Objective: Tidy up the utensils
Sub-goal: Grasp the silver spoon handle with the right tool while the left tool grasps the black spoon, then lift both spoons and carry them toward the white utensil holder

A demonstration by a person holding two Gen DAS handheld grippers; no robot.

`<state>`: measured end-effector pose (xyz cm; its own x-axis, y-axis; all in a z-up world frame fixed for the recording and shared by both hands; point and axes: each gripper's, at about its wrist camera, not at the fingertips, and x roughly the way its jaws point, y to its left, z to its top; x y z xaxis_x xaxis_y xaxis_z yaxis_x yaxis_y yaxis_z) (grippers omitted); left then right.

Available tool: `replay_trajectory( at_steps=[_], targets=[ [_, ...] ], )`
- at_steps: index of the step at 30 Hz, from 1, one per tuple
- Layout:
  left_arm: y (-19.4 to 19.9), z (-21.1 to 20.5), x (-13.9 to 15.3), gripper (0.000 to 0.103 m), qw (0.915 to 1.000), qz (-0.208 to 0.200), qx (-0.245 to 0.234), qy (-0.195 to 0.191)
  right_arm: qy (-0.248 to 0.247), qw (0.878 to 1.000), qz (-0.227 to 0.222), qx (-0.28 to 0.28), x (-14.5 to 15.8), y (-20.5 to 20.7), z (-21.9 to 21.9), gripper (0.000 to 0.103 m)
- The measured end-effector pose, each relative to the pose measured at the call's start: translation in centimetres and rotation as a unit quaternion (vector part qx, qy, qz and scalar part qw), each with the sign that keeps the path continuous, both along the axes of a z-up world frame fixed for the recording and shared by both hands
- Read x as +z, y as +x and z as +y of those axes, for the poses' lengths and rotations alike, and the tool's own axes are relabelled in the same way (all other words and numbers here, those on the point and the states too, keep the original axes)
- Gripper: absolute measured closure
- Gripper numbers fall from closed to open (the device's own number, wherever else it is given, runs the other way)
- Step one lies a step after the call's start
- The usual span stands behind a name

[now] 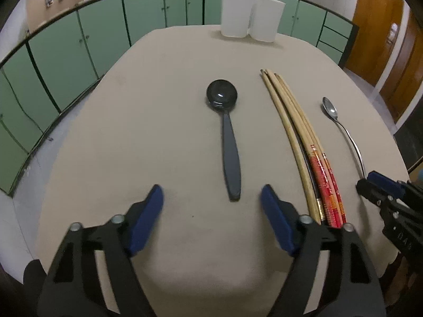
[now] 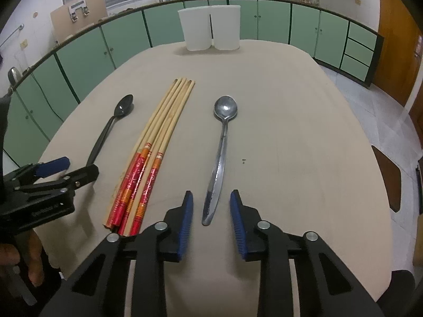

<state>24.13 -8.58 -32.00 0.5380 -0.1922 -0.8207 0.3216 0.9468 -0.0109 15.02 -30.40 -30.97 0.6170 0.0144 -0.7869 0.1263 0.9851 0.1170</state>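
Utensils on table – left gripper (image 1: 211, 198) angled down, apart around black spoon (image 1: 227, 142) handle, right gripper (image 2: 211, 208) apart astride metal spoon (image 2: 220, 155).

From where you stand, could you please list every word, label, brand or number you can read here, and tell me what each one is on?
Nothing can be read for certain.
left gripper: pale embossed lettering on its black body, too blurred to read.
right gripper: faint raised characters on its body, not legible.
chopsticks: red and orange patterned handles, no legible writing.
white holder: plain, no label visible.
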Motion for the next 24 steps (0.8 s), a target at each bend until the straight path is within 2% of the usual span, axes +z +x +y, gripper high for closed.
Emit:
replay_trajectory(
  at_steps=[2, 4, 5, 7, 9, 18, 24],
  targets=[
    [-0.2, 0.1, 0.1, 0.043, 1.0000, -0.002, -0.003, -0.005, 0.001, 1.000, -0.001, 0.000, 0.0, 0.1, 0.0, 0.083],
    [-0.1, 0.0, 0.3, 0.060, 0.9999, -0.003, -0.005, -0.014, 0.003, 1.000, 0.000, 0.002, 0.1, 0.5, -0.1, 0.091],
    [0.3, -0.1, 0.3, 0.065, 0.9998, -0.001, -0.007, -0.017, 0.004, 1.000, 0.001, 0.003, 0.2, 0.5, -0.2, 0.091],
    [0.7, -0.1, 0.4, 0.084, 0.9996, 0.006, -0.011, -0.027, 0.004, 1.000, 0.002, 0.003, 0.3, 0.7, -0.3, 0.091],
    [0.7, 0.2, 0.7, 0.093, 0.9991, 0.016, -0.015, -0.036, 0.003, 1.000, 0.000, 0.001, 0.7, 0.9, -0.5, 0.091],
    [0.1, 0.2, 5.5, 0.093, 0.9977, -0.026, -0.029, -0.056, -0.005, 1.000, -0.030, -0.001, 4.7, 0.5, -0.9, 0.093],
    [0.1, -0.3, 9.0, 0.093, 0.9962, -0.051, -0.054, -0.046, -0.019, 0.999, -0.034, 0.019, 8.3, 2.2, -1.5, 0.093]
  ],
)
